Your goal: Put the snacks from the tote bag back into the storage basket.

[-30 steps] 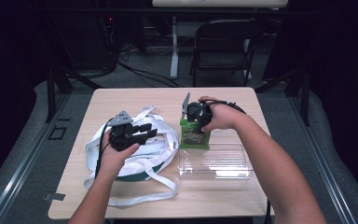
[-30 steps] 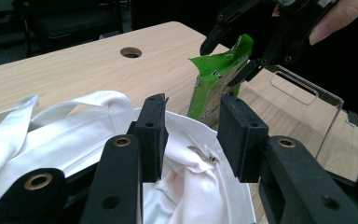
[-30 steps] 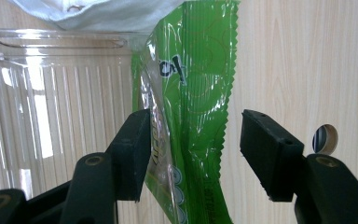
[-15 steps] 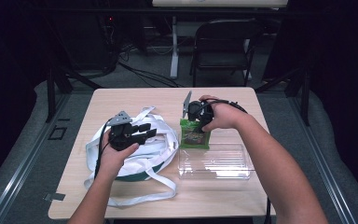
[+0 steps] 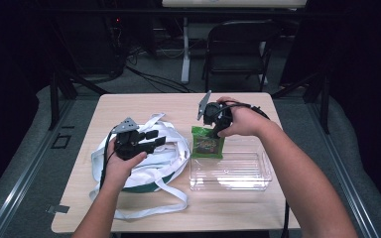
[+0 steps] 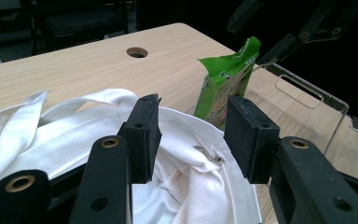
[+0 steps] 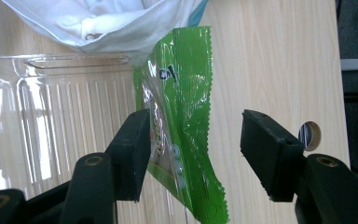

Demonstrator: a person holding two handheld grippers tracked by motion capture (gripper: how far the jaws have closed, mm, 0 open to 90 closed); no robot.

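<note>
Two grippers work this light wooden table (image 5: 129, 106), and their poses explain each other. At the left lies a white cloth tote bag with long straps (image 5: 166, 158), its mouth turned toward the middle of the table. The left gripper (image 5: 151, 140) hovers over the rim of that mouth; its jaws have just been opening and now stand partly apart, with only slack cloth below the pads (image 6: 145, 135) and nothing pinched (in the left gripper view the fabric sags freely between them). Judging by this, the bag has been let go so that it stays spread as a ready opening.

Just right of the bag, a green crinkled plastic snack packet (image 5: 207, 143) leans upright against the near-left end wall of a clear, ribbed plastic tray (image 5: 233, 173), propped where it is easy to seize from above. The right gripper (image 5: 213, 126) hangs over the packet's top edge, jaws wide, the pads on either side of the packet and apart from it, so nothing is gripped.
</note>
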